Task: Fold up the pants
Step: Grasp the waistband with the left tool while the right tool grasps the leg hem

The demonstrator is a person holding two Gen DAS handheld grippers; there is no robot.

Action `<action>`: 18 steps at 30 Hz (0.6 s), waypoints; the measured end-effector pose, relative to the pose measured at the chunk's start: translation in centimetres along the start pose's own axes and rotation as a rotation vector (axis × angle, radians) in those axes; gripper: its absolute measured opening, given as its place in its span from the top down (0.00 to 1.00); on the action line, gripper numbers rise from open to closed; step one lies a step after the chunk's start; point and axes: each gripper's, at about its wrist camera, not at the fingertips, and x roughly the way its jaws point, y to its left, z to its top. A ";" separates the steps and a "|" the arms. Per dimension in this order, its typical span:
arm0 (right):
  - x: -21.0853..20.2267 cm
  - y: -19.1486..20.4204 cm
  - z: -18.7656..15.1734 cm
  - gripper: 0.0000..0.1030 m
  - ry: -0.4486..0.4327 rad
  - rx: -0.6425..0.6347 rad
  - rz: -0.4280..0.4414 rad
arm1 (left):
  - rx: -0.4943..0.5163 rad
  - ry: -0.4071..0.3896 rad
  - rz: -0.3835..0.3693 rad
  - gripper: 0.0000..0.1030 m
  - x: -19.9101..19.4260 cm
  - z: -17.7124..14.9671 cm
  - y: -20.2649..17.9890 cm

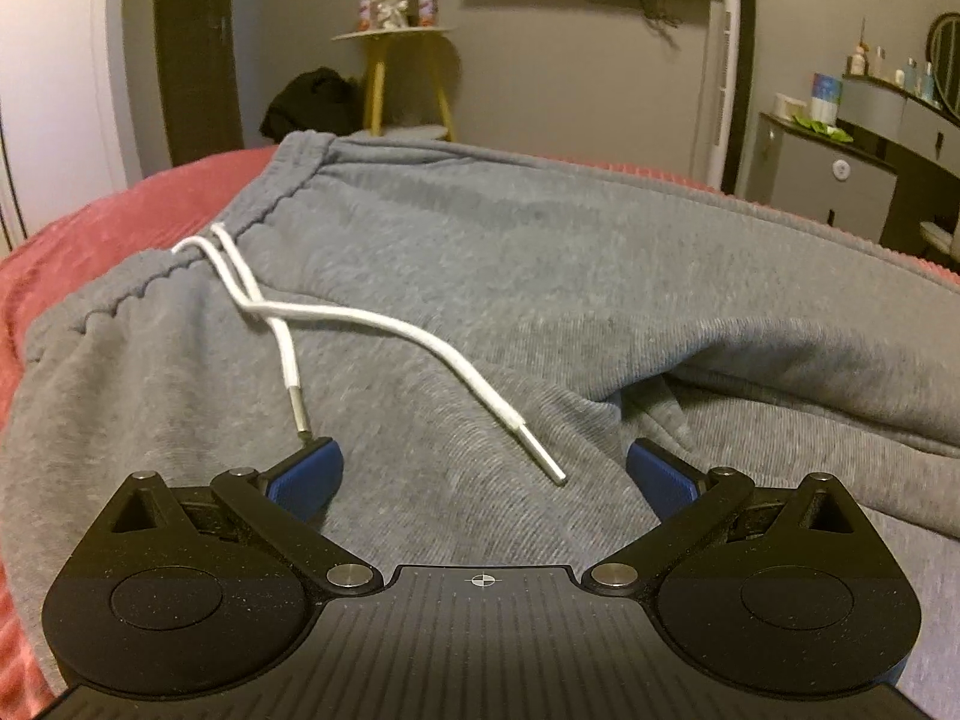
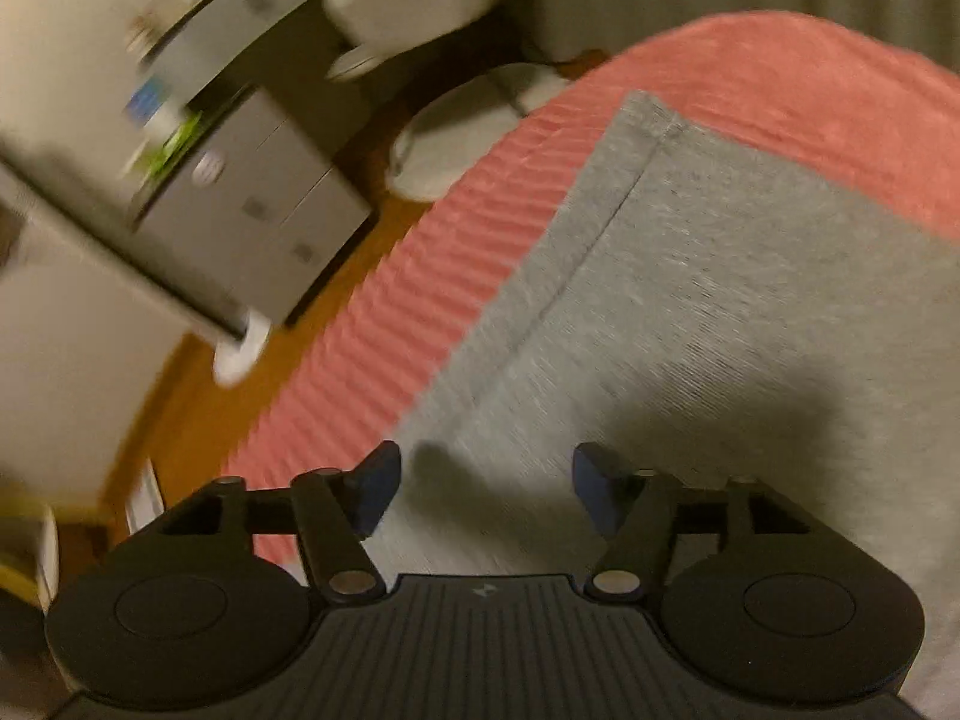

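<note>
Left wrist view: the left gripper (image 1: 483, 468), black with blue ribbed pads, is hovering low over the grey fleece sweatpants (image 1: 540, 276) with its fingers spread wide and nothing between them. The pants are lying flat on the coral-red ribbed bedspread (image 1: 180, 192), waistband (image 1: 264, 204) toward the far left. The white drawstring (image 1: 360, 318) is trailing from the waistband toward the gripper; one metal-tipped end is lying just beside the left blue pad (image 1: 312, 471), and whether they touch cannot be told. The other tip is resting on the fabric between the two pads, nearer the middle. A deep crease is running into the cloth just ahead of the right pad.

Right wrist view (motion-blurred): the right gripper (image 2: 485, 483) is also standing spread apart, gripping nothing, above the hemmed leg end (image 2: 648, 120) of the same pants. The long side edge of the leg is running from the left pad up to the far corner, with a strip of bedspread showing beside it before the bed edge drops to the orange-brown wooden floor (image 2: 198, 396). The gripper's shadow is falling on the cloth ahead of the fingers.

Surroundings: a grey drawer cabinet (image 2: 264, 204) is standing on the floor near the bed edge. A round side table with yellow legs (image 1: 396, 60) is standing beyond the waistband, carrying small blurred items. A dark shelf (image 1: 900, 90) at far right is holding several bottles, too small to identify.
</note>
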 end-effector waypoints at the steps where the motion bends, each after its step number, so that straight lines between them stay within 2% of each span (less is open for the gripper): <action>1: 0.6 0.4 0.1 0.33 -0.010 0.005 -0.017 | -0.005 0.000 -0.002 0.00 0.1 0.0 0.1; 4: 2.3 1.9 -0.3 0.27 -0.031 -0.056 -0.088 | -0.004 -0.006 0.005 0.00 0.3 -0.2 0.0; 6: 3.1 2.8 -0.5 0.28 -0.055 -0.098 -0.126 | -0.001 -0.007 0.009 0.00 0.3 -0.2 -0.1; 9: 3.3 3.0 -0.8 0.50 -0.088 -0.180 -0.196 | -0.025 0.003 -0.010 0.00 0.4 -0.2 0.1; 10: 3.0 3.1 -1.3 0.60 -0.100 -0.214 -0.221 | -0.038 0.005 -0.018 0.00 0.5 -0.2 0.3; 11: 2.6 3.2 -1.7 0.75 -0.108 -0.245 -0.222 | -0.045 0.008 -0.025 0.00 0.5 -0.1 0.4; 13: 1.3 3.1 -2.2 0.93 -0.117 -0.328 -0.195 | -0.054 0.006 -0.034 0.00 0.6 0.0 0.6; 16: -3.6 0.6 -3.3 0.95 -0.179 -0.348 -0.076 | -0.074 -0.001 -0.049 0.00 0.6 0.1 1.0; 18: -7.9 -2.7 -4.7 0.95 -0.225 -0.314 0.033 | -0.088 -0.006 -0.057 0.00 0.6 0.2 1.2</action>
